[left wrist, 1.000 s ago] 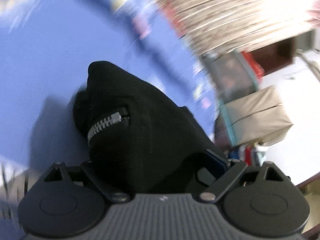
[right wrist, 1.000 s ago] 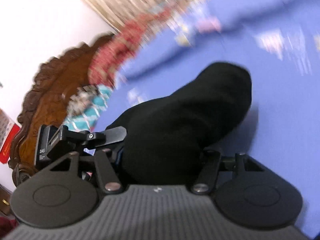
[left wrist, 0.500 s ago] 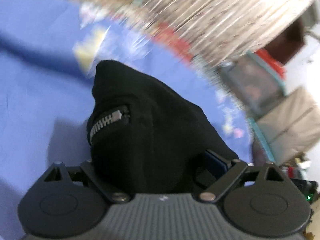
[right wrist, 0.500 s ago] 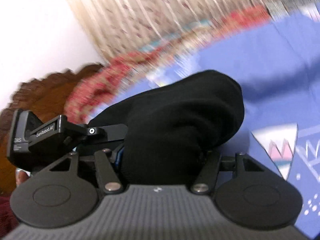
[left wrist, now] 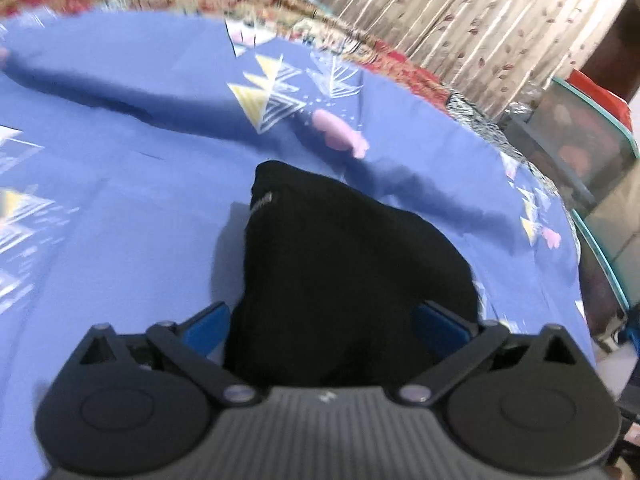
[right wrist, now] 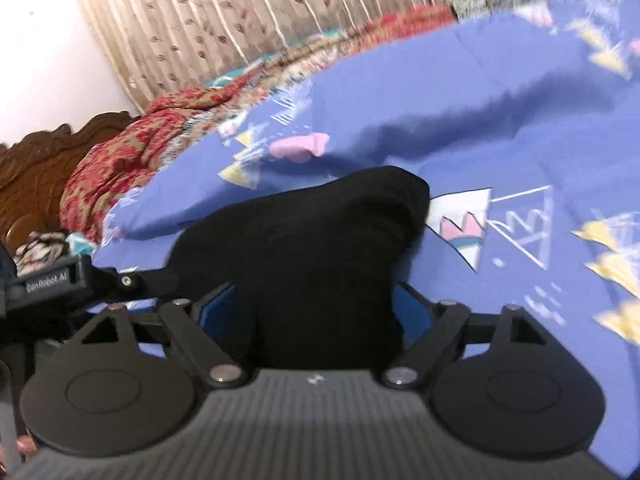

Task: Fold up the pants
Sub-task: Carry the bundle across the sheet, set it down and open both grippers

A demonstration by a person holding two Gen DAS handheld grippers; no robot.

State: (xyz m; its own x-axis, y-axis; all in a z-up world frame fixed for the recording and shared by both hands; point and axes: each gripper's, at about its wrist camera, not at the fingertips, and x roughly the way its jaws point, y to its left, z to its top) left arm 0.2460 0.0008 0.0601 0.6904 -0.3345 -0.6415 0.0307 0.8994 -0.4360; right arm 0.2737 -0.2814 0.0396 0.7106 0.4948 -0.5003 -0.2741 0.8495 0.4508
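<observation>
The black pants (left wrist: 340,272) are bunched between the blue-padded fingers of my left gripper (left wrist: 324,320), which is shut on them; a bit of zipper shows at the fabric's top left. In the right wrist view the same black pants (right wrist: 320,248) fill my right gripper (right wrist: 316,312), which is also shut on them. The fabric hangs over the blue patterned bedsheet (left wrist: 120,200). The left gripper's body (right wrist: 52,280) shows at the left of the right wrist view, close beside the right one. The fingertips are hidden by cloth.
The blue bedsheet (right wrist: 520,140) has triangle prints and creases. A red patterned blanket (right wrist: 120,152) and carved wooden headboard (right wrist: 32,168) lie at the far side. A floral curtain (left wrist: 460,20) hangs behind. Boxes and a bin (left wrist: 580,148) stand past the bed's right edge.
Both grippers have swung with the pants so the views now face across the bed toward the curtain. The zipper has turned mostly out of sight. Both keep their hold.
</observation>
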